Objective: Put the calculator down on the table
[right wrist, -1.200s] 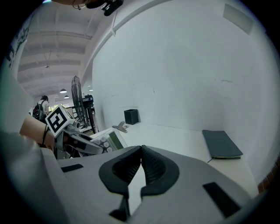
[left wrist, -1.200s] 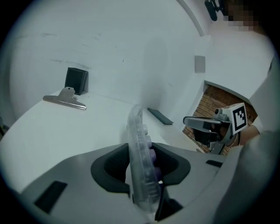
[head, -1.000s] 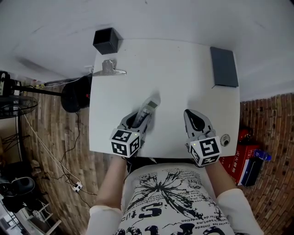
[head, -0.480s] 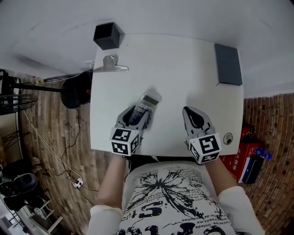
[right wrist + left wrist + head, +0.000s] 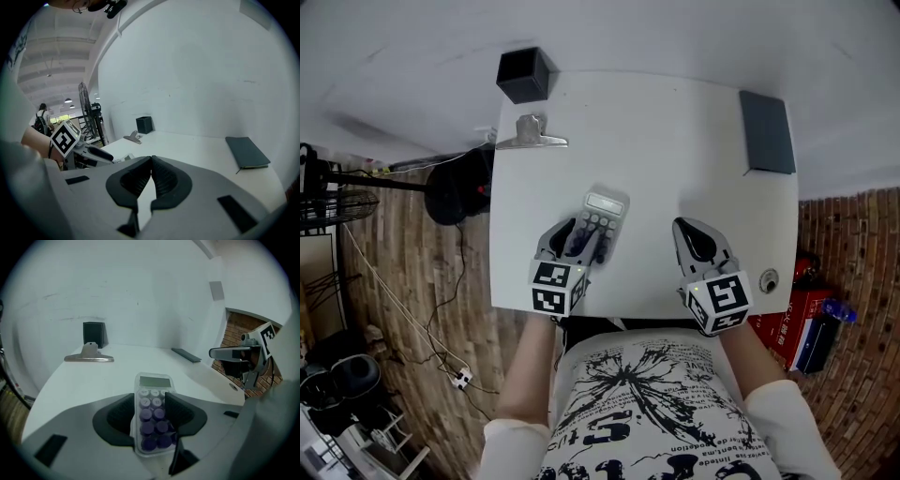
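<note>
The calculator (image 5: pixel 604 217), clear-cased with purple keys and a grey display, lies flat on the white table (image 5: pixel 675 150), display end pointing away from me. My left gripper (image 5: pixel 581 236) is open, its two pads either side of the calculator's (image 5: pixel 153 420) near end with a little room to spare; the left gripper (image 5: pixel 151 401) hovers low over the keys. My right gripper (image 5: pixel 692 234) rests over the table to the right, shut with nothing in it; in the right gripper view its pads (image 5: pixel 140 176) meet at the tips.
A metal bulldog clip (image 5: pixel 530 136) and a black box (image 5: pixel 523 75) sit at the far left. A dark notebook (image 5: pixel 767 131) lies at the far right corner. A small round fitting (image 5: pixel 768 279) is near the right edge. Floor clutter surrounds the table.
The calculator went from standing on its edge in the left jaws to lying flat on the table. The left jaws have spread apart and drawn slightly back toward me.
</note>
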The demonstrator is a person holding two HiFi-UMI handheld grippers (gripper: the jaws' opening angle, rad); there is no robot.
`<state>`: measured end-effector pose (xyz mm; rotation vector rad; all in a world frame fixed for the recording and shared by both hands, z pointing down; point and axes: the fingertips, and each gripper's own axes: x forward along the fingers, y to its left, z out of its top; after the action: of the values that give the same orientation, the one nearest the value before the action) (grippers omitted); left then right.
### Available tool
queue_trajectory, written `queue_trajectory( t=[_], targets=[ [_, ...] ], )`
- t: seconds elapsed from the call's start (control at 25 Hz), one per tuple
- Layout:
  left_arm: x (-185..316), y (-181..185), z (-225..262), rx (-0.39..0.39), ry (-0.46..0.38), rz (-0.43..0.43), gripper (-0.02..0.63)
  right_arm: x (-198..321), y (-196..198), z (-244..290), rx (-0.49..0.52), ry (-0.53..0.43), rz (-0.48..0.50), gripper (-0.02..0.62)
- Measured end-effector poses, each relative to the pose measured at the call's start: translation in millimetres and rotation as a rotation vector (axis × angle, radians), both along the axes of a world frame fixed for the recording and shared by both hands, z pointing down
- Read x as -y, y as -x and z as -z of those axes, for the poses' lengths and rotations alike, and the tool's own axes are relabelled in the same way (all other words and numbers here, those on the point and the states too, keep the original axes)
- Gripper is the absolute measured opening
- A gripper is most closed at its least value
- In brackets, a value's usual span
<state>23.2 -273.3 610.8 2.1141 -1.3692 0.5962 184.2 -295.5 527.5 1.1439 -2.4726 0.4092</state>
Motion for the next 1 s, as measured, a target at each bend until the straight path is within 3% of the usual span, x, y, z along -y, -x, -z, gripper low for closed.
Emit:
queue_trajectory(
  t=[0.28,0.72,1.0],
  targets=[
    [2.6,4.6,41.9,-0.010,-0.093,-0.024,0.207,-8.2,5.0,13.7,-0.003,-0.028,-0.016,0.015],
    [-8.8,-3.3,164.4,0.002,-0.359,-0.092,0.034,-30.6,-7.0,75.2,0.038,-0.171,-0.044,0.015],
    [-37.0,-13.3,210.1,0.021,-0.436,-0.145,0.014,-55.0,-12.6,115.4,0.052,-0.270,-0.028,0.015]
  ],
)
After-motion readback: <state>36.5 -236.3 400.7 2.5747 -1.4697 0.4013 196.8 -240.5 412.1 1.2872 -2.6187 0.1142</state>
